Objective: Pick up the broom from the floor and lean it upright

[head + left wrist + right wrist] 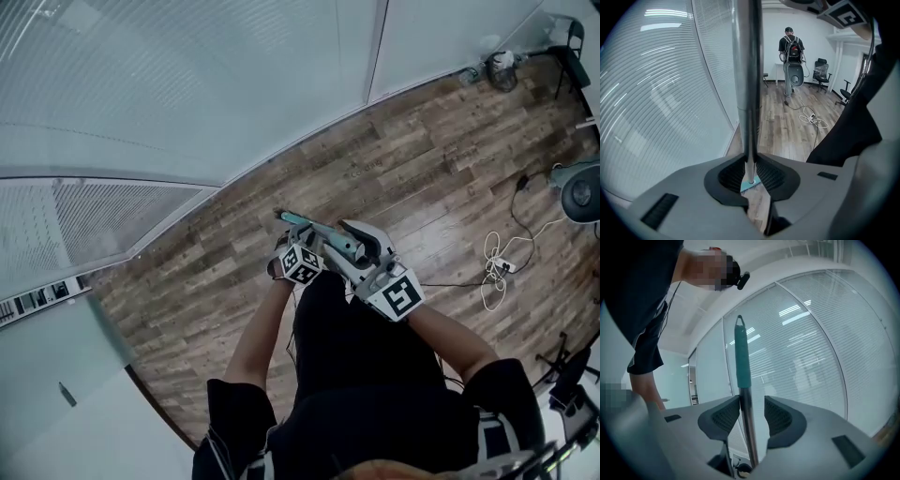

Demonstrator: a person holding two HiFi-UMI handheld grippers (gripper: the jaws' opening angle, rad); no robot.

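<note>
The broom stands nearly upright, held in front of me above the wooden floor [422, 178]. In the head view its teal handle tip [292, 220] sticks out past both grippers. My left gripper [750, 161] is shut on the broom's metal pole [746, 70], and the teal broom head [751, 185] shows far below between the pads. My right gripper [752, 413] is open: the pole passes between its jaws close to the left pad, with a gap on the right. Above them rises the teal grip [742, 364]. In the head view the left gripper [314, 246] sits beside the right gripper [366, 251].
Glass partition walls with blinds [187, 84] run along the floor's far side. A person with a backpack [791, 49] stands far off near office chairs [820, 70]. A white cable and power strip [497, 267] lie on the floor near a fan [581, 192].
</note>
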